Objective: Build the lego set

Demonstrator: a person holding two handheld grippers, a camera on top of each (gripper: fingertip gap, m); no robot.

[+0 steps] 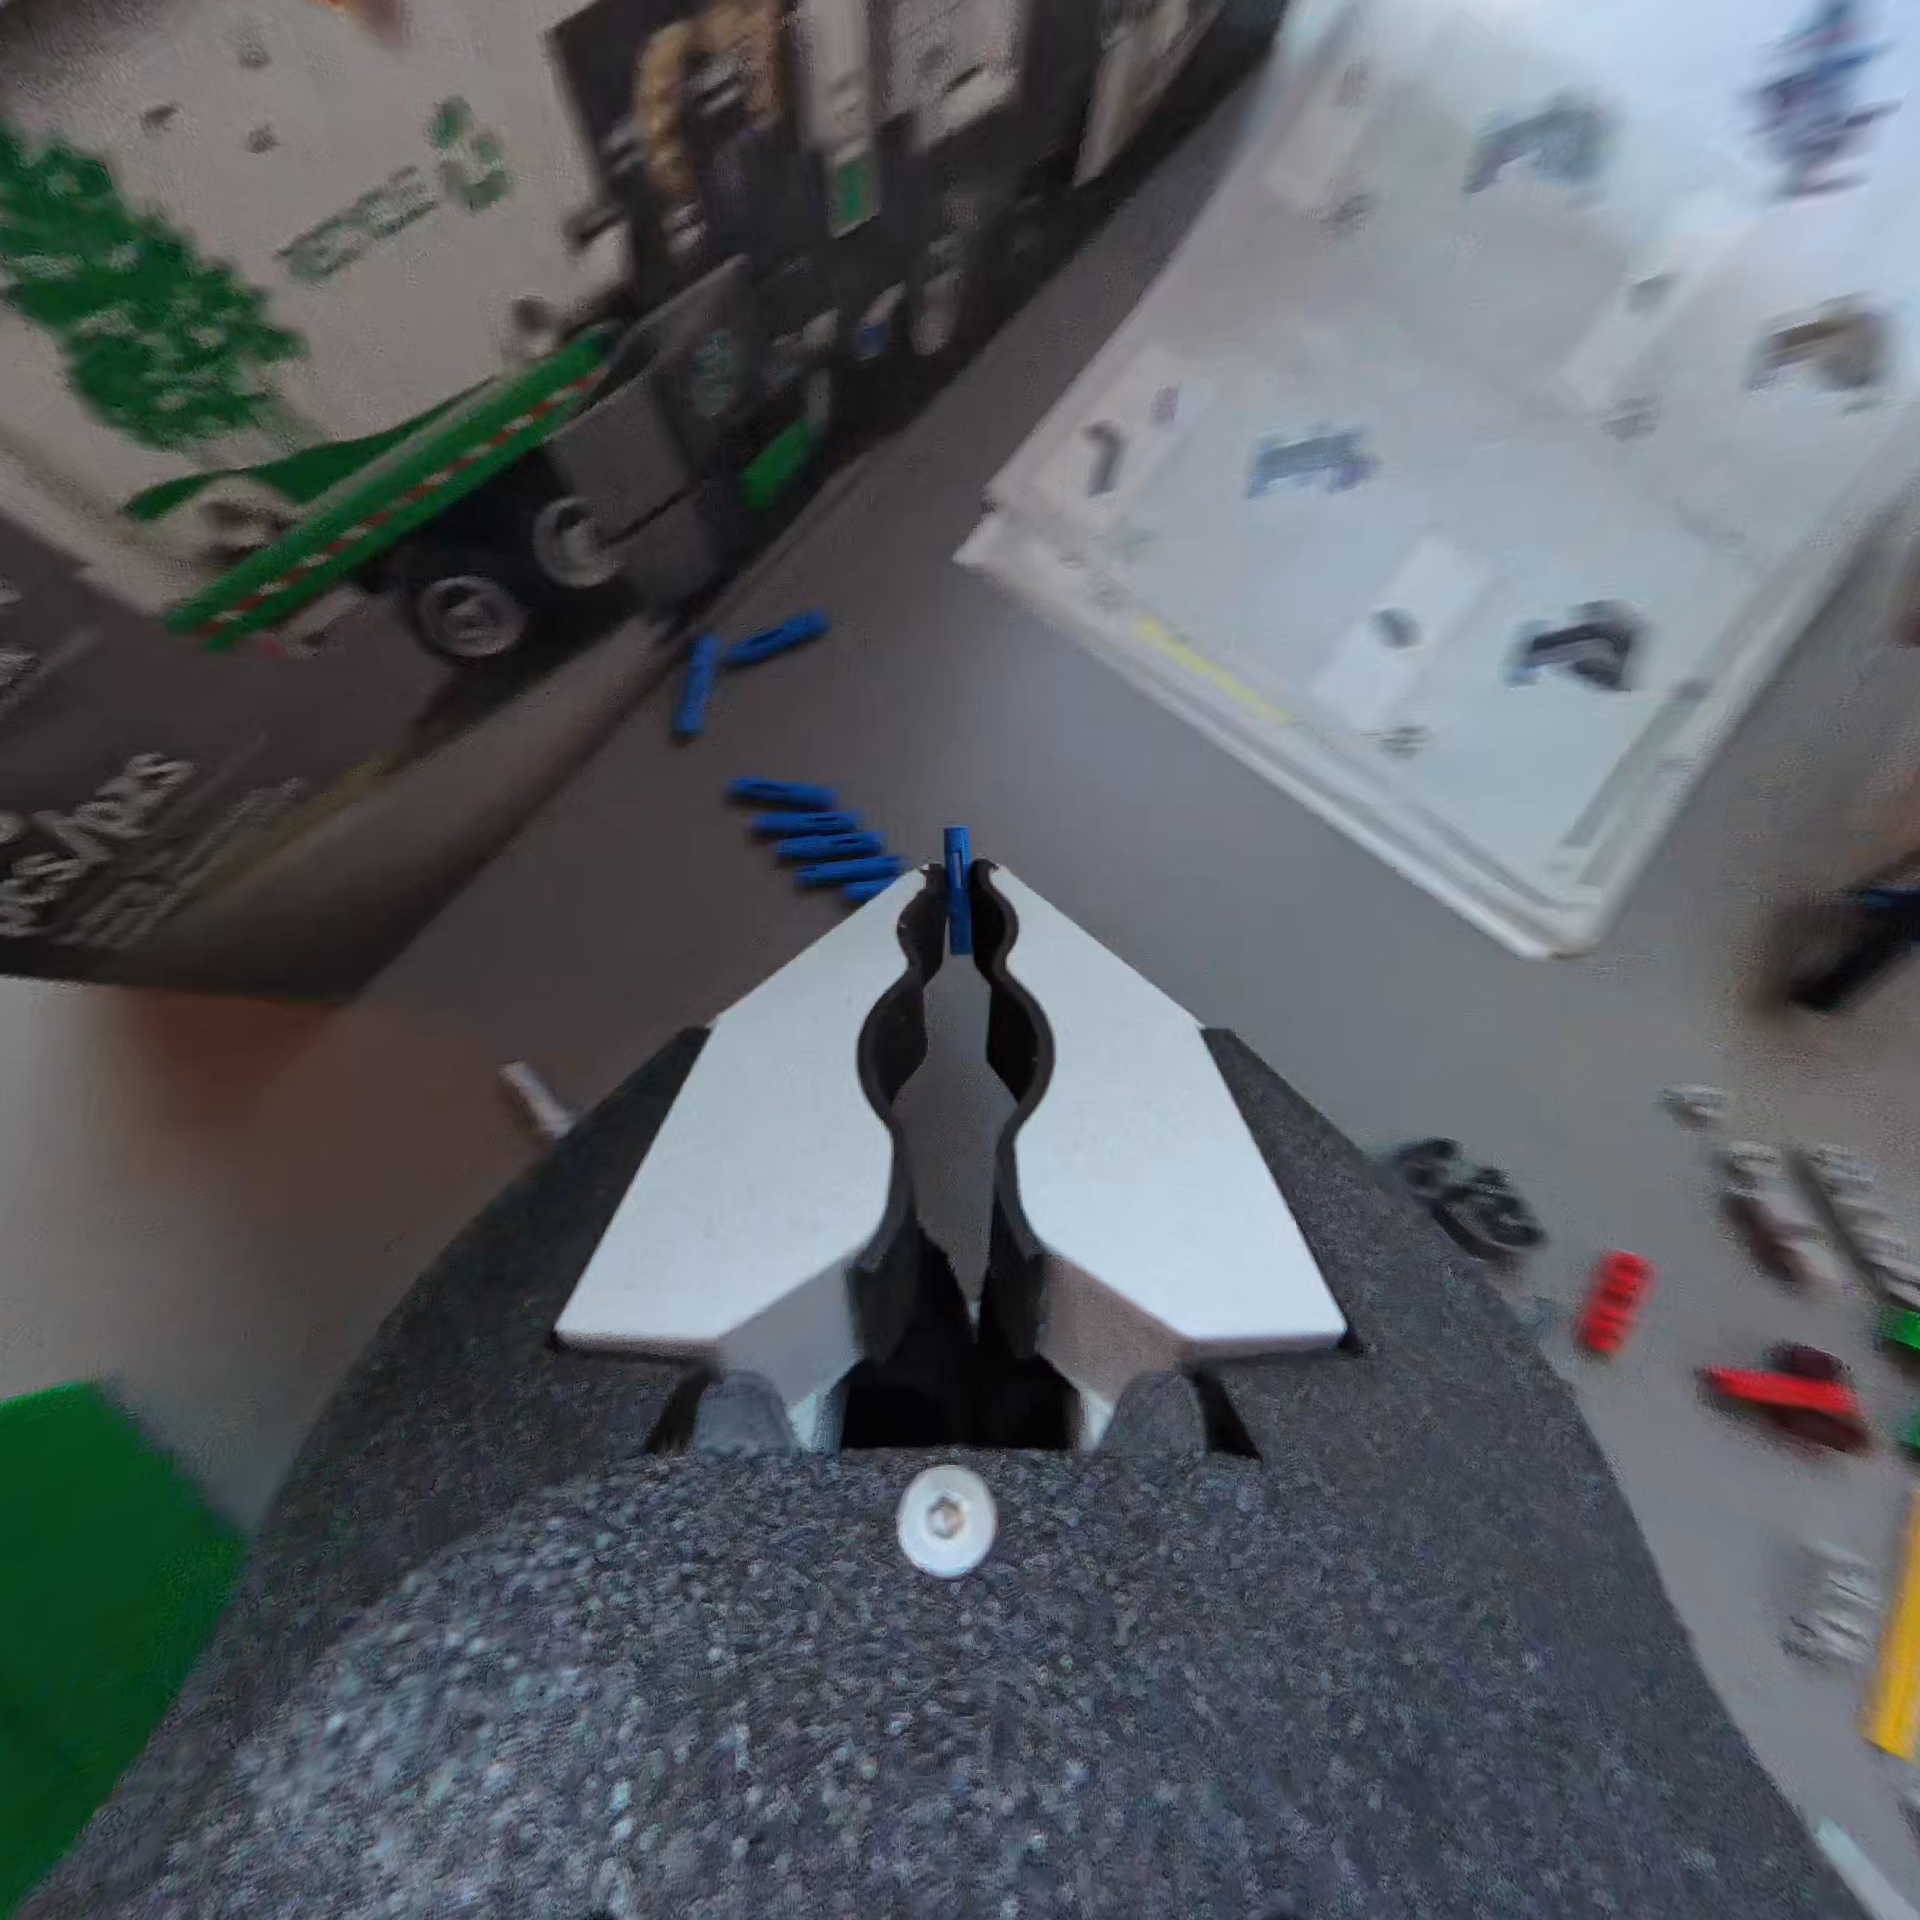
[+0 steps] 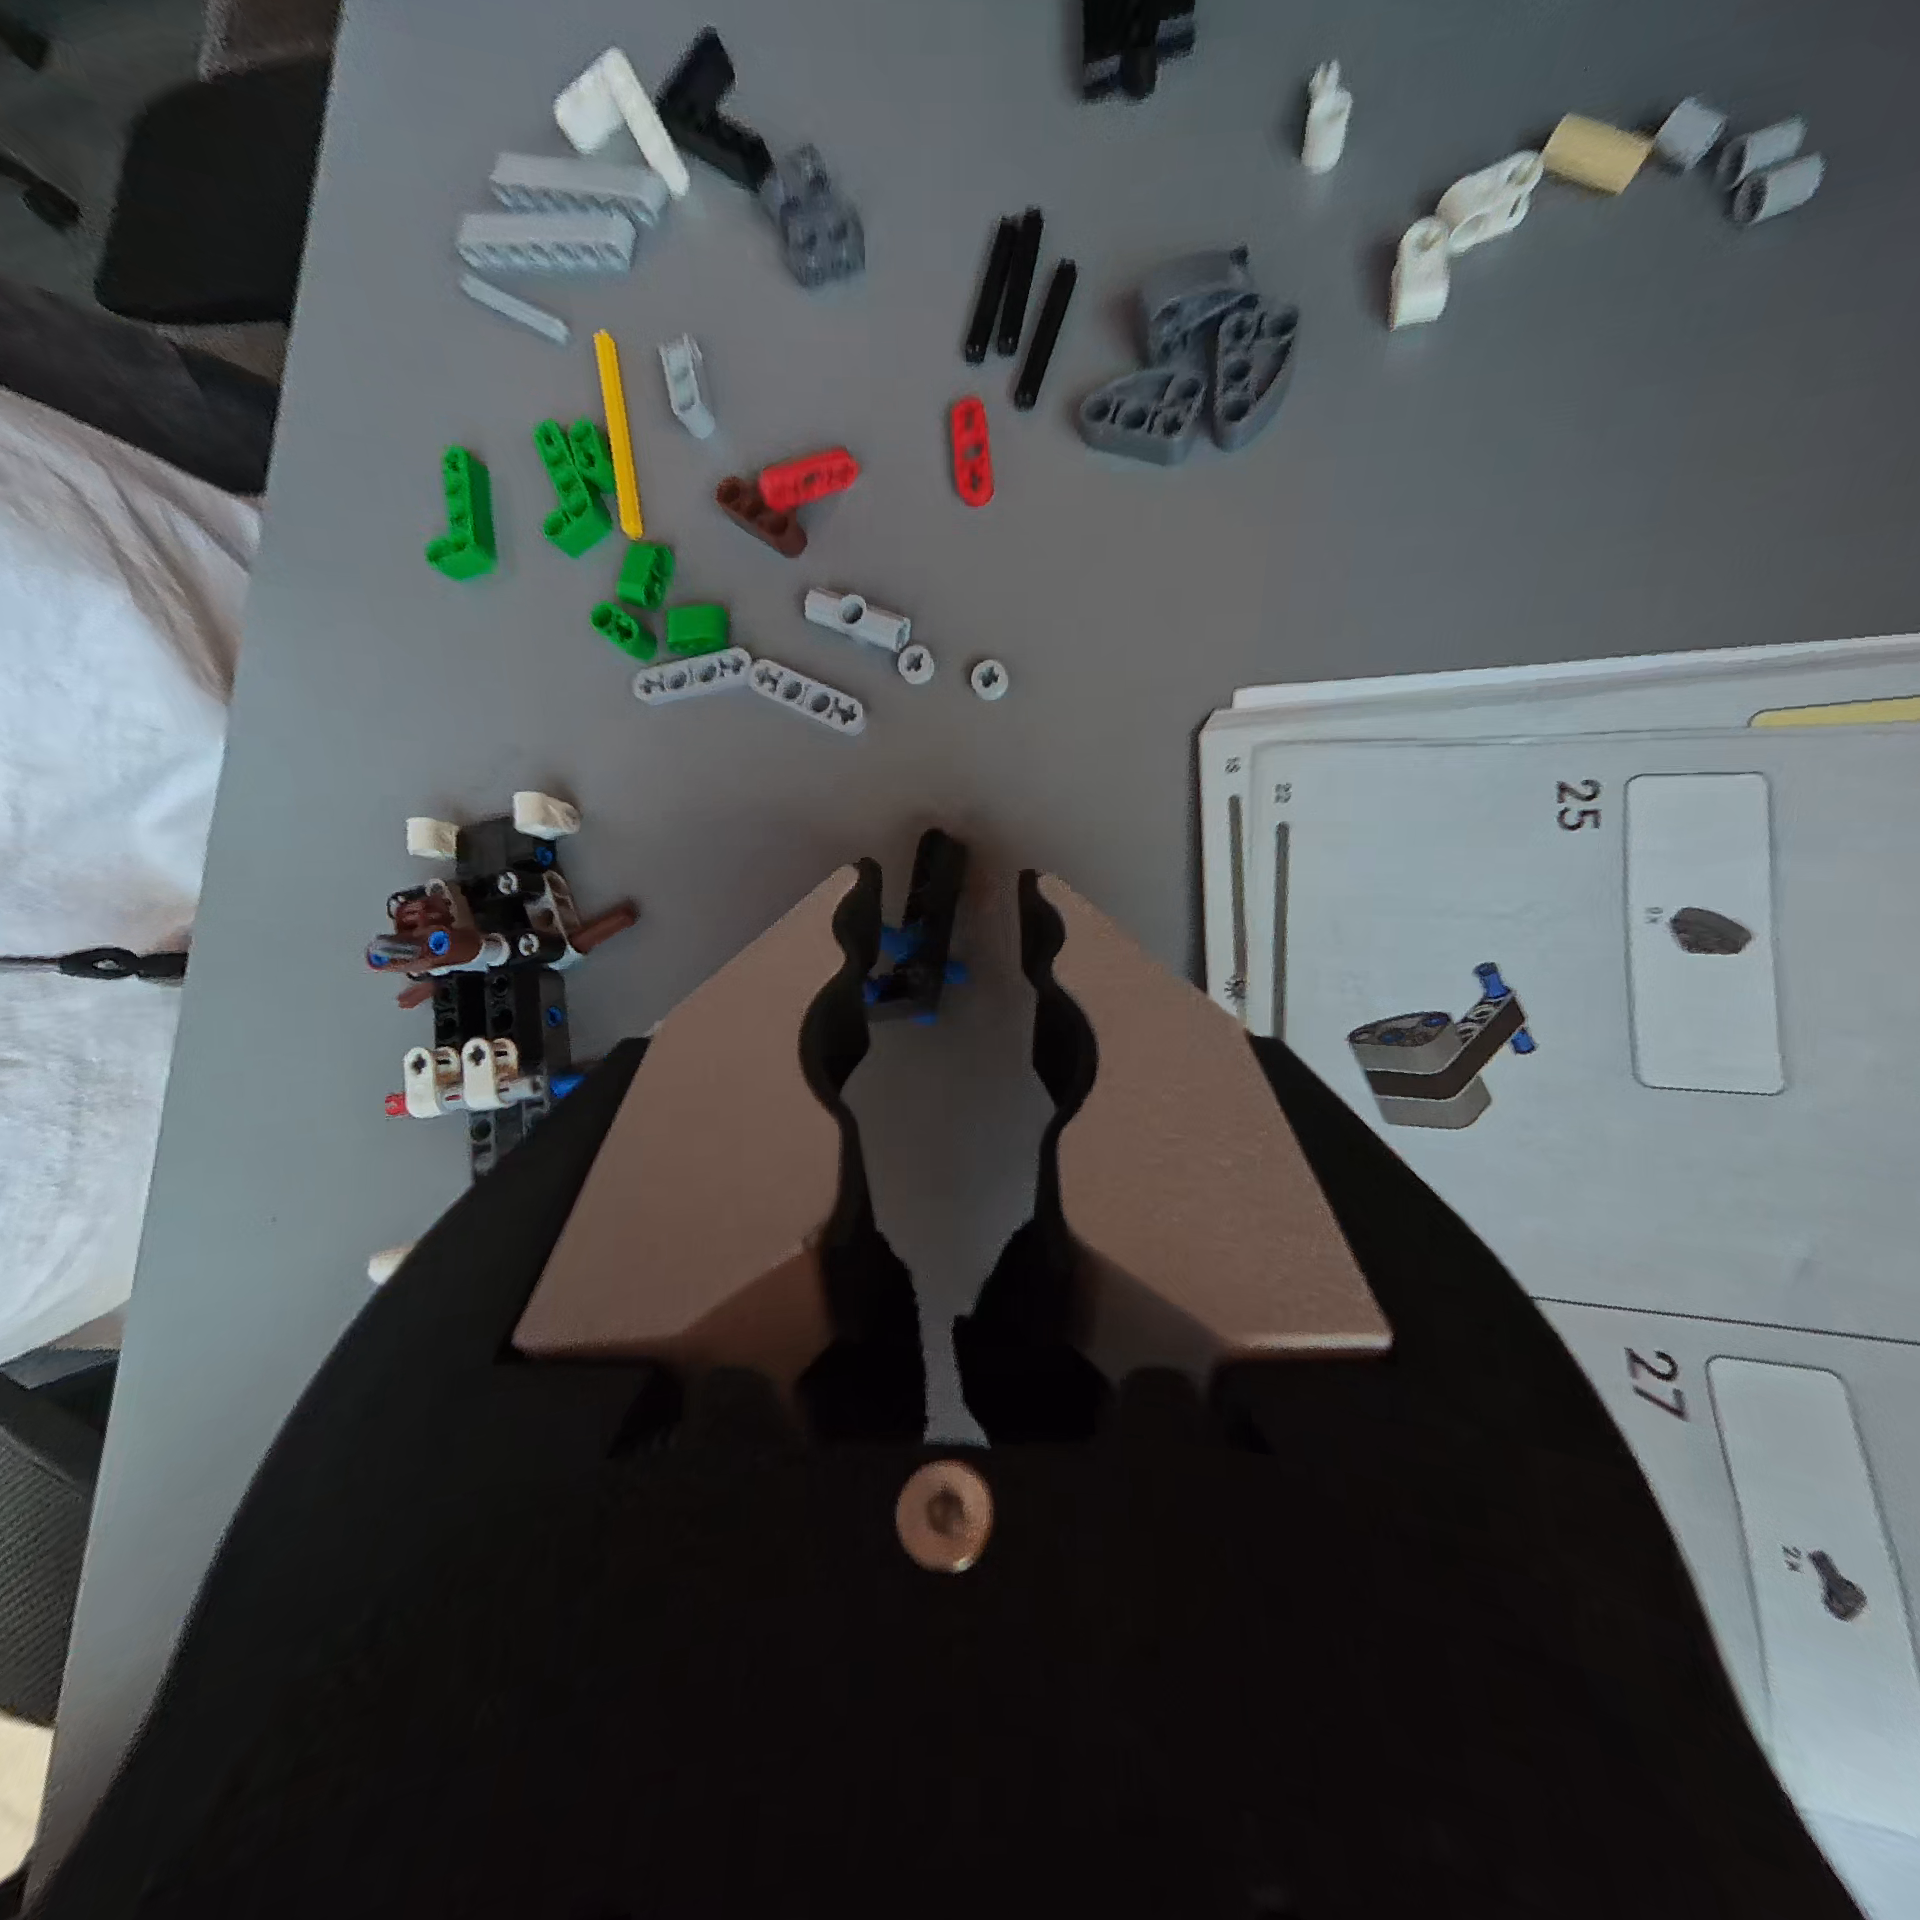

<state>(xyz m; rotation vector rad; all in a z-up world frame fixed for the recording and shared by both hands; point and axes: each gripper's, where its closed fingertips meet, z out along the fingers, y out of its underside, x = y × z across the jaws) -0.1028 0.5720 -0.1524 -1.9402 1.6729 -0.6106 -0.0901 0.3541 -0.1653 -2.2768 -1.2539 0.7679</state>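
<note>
A matte grey counter point(image 2: 1455, 468) fills most of both views, its surface plain and evenly lit by soft, diffuse light with only faint shadows. In the right wrist view the counter's left edge point(image 2: 301, 416) runs from near to far; beyond it lie dark shapes, seemingly a black chair point(image 2: 208, 187), and a person's white clothing point(image 2: 104, 831). A mesh-like dark surface point(image 2: 42, 1538) sits low at the near left. In the left wrist view the counter's near left part takes a warmer, brownish tint point(image 1: 208, 1091).
</note>
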